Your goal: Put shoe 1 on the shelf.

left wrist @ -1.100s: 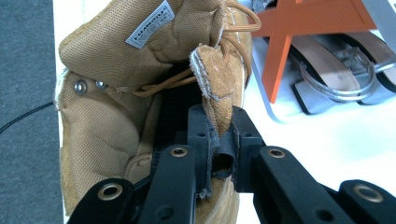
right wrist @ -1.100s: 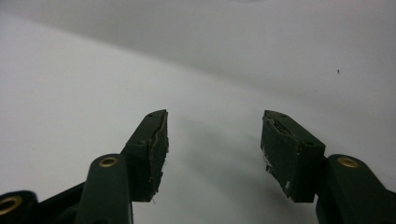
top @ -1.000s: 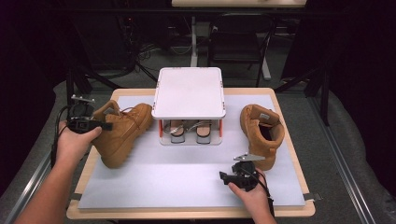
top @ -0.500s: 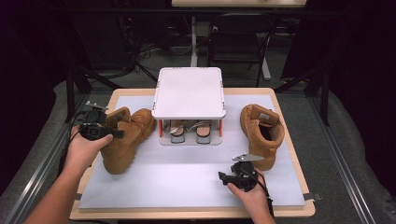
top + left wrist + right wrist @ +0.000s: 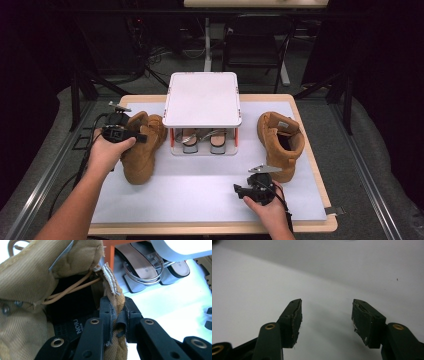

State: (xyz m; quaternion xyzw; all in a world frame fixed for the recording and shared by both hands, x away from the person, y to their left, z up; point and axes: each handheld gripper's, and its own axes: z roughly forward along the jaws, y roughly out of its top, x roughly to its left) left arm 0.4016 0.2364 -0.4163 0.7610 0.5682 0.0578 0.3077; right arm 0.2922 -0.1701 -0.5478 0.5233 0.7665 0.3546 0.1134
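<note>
Nearest me, my right tongs (image 5: 239,190) hover just above the white mat (image 5: 200,195) on the desk (image 5: 310,227), jaws spread apart with nothing between them.

Farther in, at the left, my left tongs (image 5: 142,138) are clenched on the back collar of a tan boot (image 5: 141,150); the left gripper view shows both jaws pinching that padded fabric edge (image 5: 113,315), laces trailing into the dark opening. The boot stands on the mat just beside a small white rack (image 5: 202,100) (silver sandals (image 5: 201,140) sit on its lower level).

A second tan boot (image 5: 280,142) stands at the right, well apart from the first.

I judge the grip risky: only soft cloth is pinched, so the heavy boot could swing, slip free, or knock the rack if I move it carelessly.
</note>
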